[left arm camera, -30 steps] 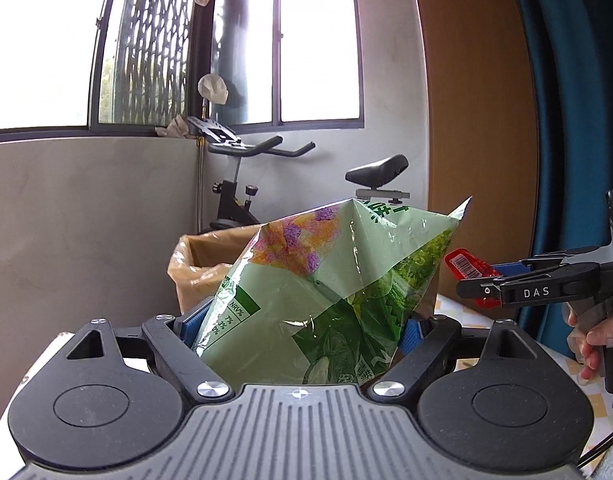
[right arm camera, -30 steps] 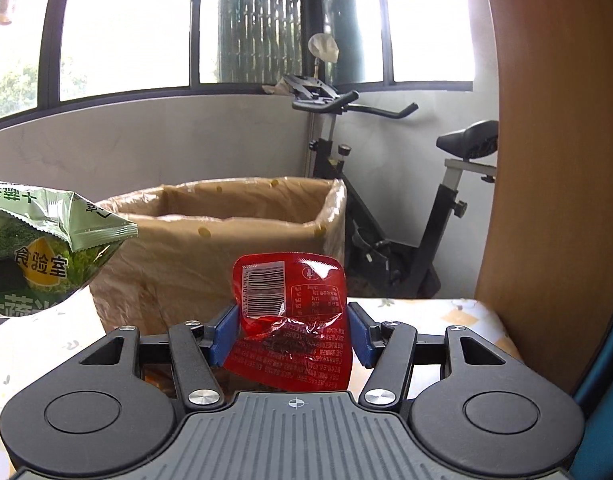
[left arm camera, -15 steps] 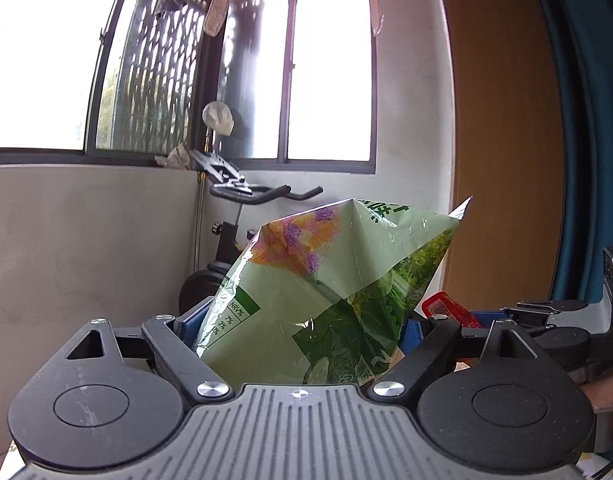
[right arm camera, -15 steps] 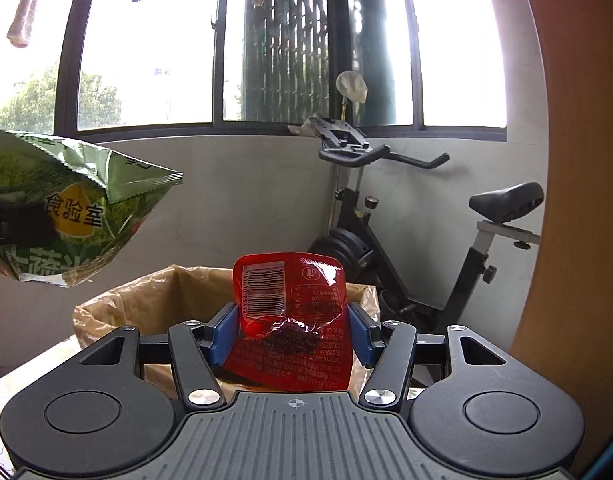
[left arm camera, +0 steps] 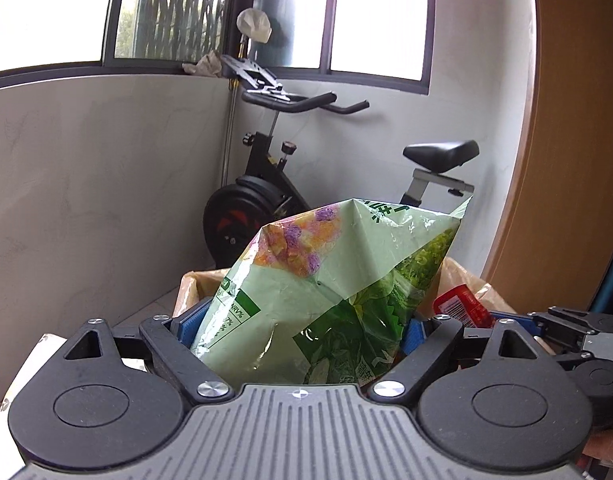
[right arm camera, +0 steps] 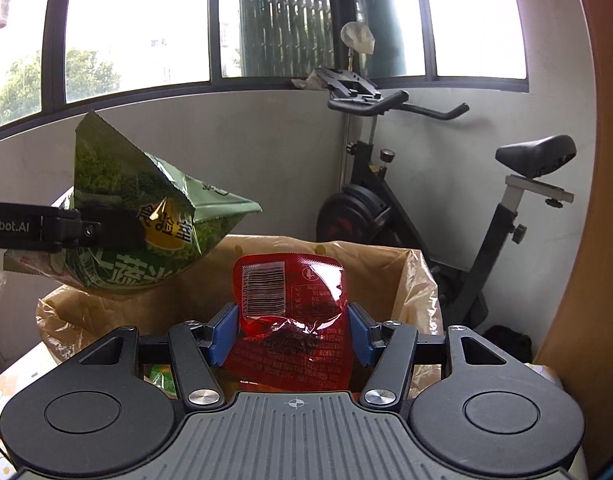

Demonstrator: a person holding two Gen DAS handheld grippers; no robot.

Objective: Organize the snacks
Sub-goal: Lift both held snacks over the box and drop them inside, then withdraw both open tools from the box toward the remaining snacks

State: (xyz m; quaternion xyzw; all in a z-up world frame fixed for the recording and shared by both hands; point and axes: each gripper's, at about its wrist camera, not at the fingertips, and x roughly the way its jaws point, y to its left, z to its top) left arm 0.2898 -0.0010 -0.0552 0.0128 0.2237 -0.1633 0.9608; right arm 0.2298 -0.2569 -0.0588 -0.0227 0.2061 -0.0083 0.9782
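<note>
Moved both hands forward toward the window wall since a second earlier, bringing the brown lined box (right arm camera: 410,280) from well ahead to directly beneath the two snacks. Kept the left fingers (left arm camera: 186,326) clamped wide across the puffy green chip bag (left arm camera: 338,280), holding it upright and high, above the left side of the box in the right wrist view. Kept the right fingers (right arm camera: 222,334) clamped on the small red packet (right arm camera: 290,308), pinching its lower half and holding it upright just over the box opening. Judged the carry as nearly done, with release into the box next. Risked losing the green bag early: air-filled, slick and gripped only by its sides, so likely to squirm free, or to burst under a harder squeeze. Risked a miss as well: released from that height and so near the edge, apt to glance off the loose plastic lining and land outside on the surface (right arm camera: 22,376) or the floor. Risked a late or crooked drop of the red packet, limp and thin enough to cling to one pad on opening. Risked a knock between the two hands, crowded over one opening, or crushed chips from one snack landing on the other. Could not judge the box's filling; saw only some coloured packaging low behind the right fingers.
</note>
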